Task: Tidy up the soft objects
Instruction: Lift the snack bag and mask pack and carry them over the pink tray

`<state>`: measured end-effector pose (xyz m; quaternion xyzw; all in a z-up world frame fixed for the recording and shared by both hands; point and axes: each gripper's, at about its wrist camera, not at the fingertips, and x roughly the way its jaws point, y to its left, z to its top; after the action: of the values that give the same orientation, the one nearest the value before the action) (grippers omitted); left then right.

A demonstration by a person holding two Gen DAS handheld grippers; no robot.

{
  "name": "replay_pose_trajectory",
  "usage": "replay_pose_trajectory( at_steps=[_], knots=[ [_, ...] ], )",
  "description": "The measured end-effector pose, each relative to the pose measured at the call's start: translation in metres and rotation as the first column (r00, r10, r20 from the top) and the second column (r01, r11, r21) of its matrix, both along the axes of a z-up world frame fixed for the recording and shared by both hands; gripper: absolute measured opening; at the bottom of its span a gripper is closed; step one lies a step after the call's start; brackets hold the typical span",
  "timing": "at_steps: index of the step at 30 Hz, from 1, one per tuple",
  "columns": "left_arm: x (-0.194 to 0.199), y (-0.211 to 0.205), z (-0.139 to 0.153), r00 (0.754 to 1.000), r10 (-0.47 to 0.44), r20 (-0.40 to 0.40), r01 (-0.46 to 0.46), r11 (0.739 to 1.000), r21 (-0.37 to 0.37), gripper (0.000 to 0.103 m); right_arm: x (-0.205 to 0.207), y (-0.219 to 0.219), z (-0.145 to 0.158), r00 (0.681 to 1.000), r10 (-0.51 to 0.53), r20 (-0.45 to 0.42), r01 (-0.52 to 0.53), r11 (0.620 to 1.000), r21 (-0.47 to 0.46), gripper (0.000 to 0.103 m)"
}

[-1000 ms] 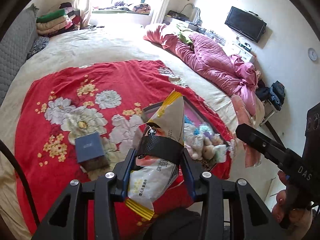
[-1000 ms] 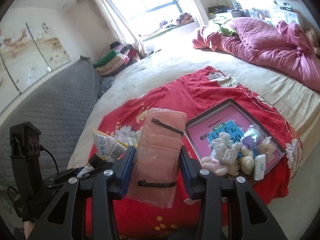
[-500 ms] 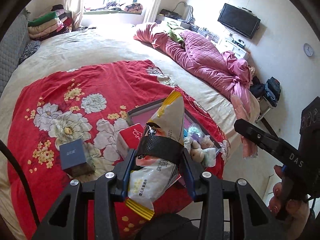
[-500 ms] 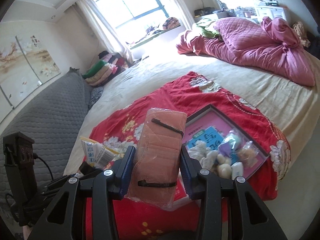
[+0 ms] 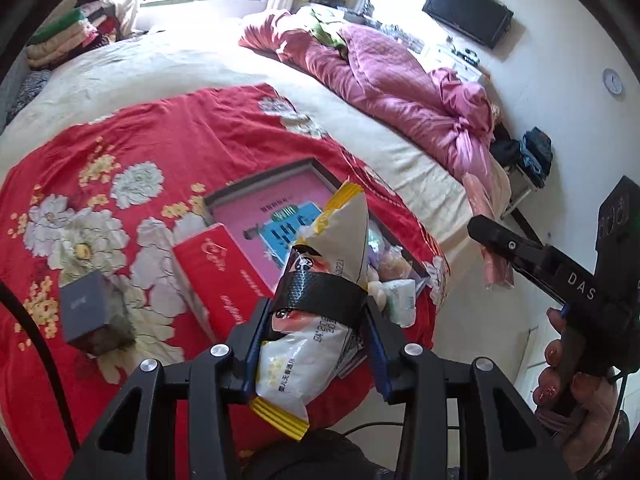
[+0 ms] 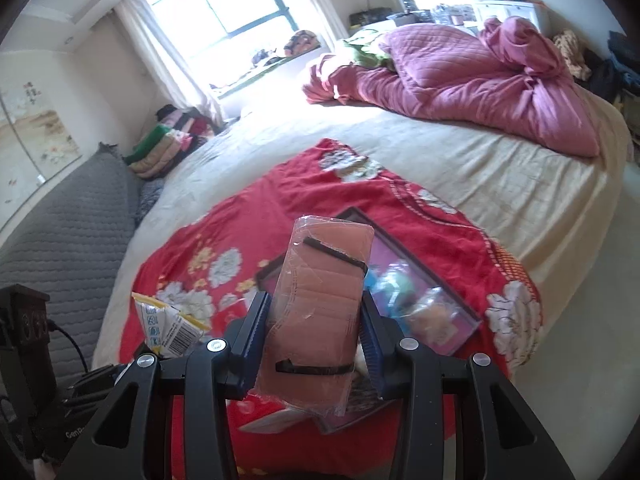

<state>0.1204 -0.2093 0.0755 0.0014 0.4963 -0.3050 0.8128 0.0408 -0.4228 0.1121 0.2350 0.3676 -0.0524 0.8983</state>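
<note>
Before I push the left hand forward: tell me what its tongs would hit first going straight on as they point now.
Probably the pink-lined tray on the red floral blanket, near the small soft toys. The left tongs grip a snack bag, which would touch first. Depth is uncertain.

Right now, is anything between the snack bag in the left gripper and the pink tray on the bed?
Nothing blocks the air path from the snack bag to the pink tray. But the red box leans over its near-left edge, and small soft packets fill the right side.
</note>
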Motion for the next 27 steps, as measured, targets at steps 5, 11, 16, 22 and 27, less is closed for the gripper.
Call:
replay_pose_trajectory(
  at_steps=[5, 11, 16, 22, 27],
  knots=[
    [0.004, -0.028, -0.017, 0.999, -0.044, -0.022, 0.045, 0.999, 0.030, 0.044, 0.005, -0.009, -0.010, 1.000, -0.003, -0.019, 0.002, 1.000, -0.017, 0.044],
    [0.013, -0.055, -0.043, 0.996, -0.071, -0.056, 0.075, 0.995, 0.068, 0.044, 0.018, -0.015, -0.025, 0.999, 0.016, -0.041, -0.017, 0.999, -0.034, 0.044],
    [0.022, -0.066, -0.061, 0.995, -0.064, -0.077, 0.072, 0.993, 0.098, 0.044, 0.027, -0.020, -0.037, 0.998, 0.020, -0.062, -0.023, 0.999, -0.042, 0.044],
    [0.028, -0.072, -0.071, 0.994, -0.064, -0.084, 0.073, 0.992, 0.104, 0.044, 0.041, -0.022, -0.047, 0.996, 0.038, -0.081, -0.043, 0.997, -0.061, 0.044],
    [0.033, -0.075, -0.081, 0.993, -0.059, -0.104, 0.070, 0.992, 0.107, 0.044, 0.053, -0.021, -0.061, 0.990, 0.075, -0.120, -0.083, 0.994, -0.067, 0.044]
  ],
)
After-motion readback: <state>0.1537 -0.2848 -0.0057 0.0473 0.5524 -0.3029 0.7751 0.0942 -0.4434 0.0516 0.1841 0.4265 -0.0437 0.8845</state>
